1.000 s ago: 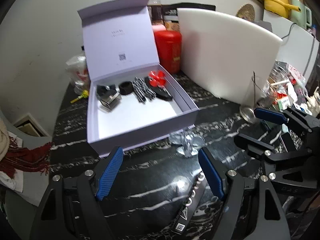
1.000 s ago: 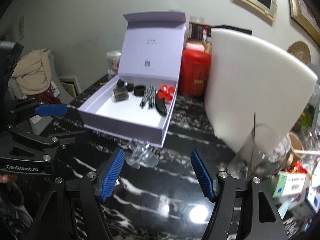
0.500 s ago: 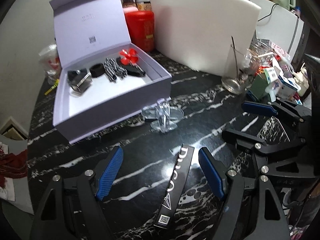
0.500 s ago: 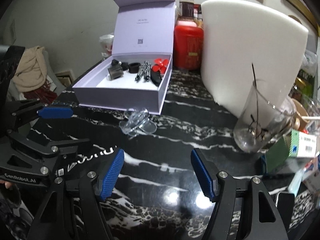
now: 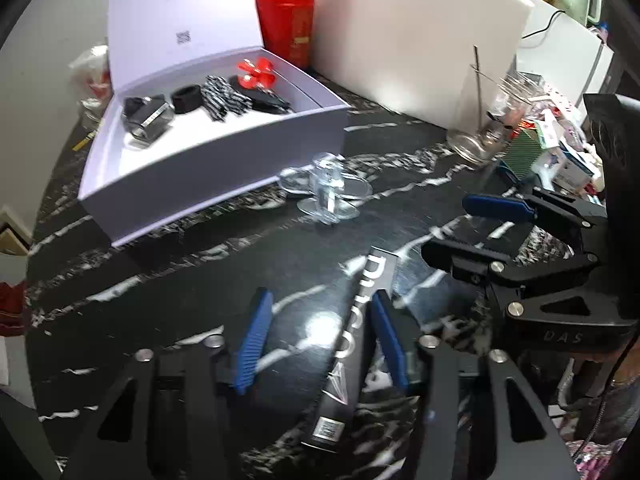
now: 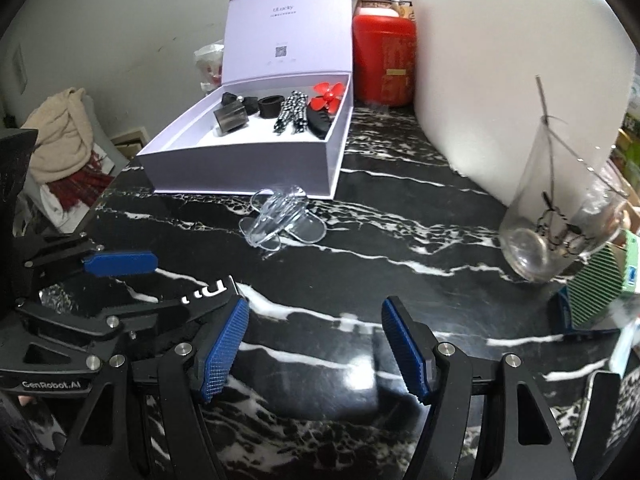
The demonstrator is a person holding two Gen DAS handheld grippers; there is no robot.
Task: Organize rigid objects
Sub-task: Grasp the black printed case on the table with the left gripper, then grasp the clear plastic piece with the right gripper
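Over on the left sits the open lavender gift box [image 5: 208, 152], its tray already carrying a dark metal block [image 5: 146, 118], a black ring [image 5: 186, 98], striped clips [image 5: 222, 98] and a red propeller [image 5: 256, 72]. Just in front of the box, on the black marble surface [image 5: 160, 280], lies a clear plastic toy plane [image 5: 326, 192]. Nearer, the left tongs [image 5: 316, 336] have just been closing; they stand about half open around a long black carton [image 5: 352, 344], and I cannot tell whether the blue pads press on it yet. To do this well, I'd say centre the carton's narrow width between the pads and squeeze squarely before lifting, so it doesn't swivel. The right tongs [image 6: 316, 344] hang well open over bare marble, holding nothing. A glass jar [image 6: 560, 220] stands further right, well clear.
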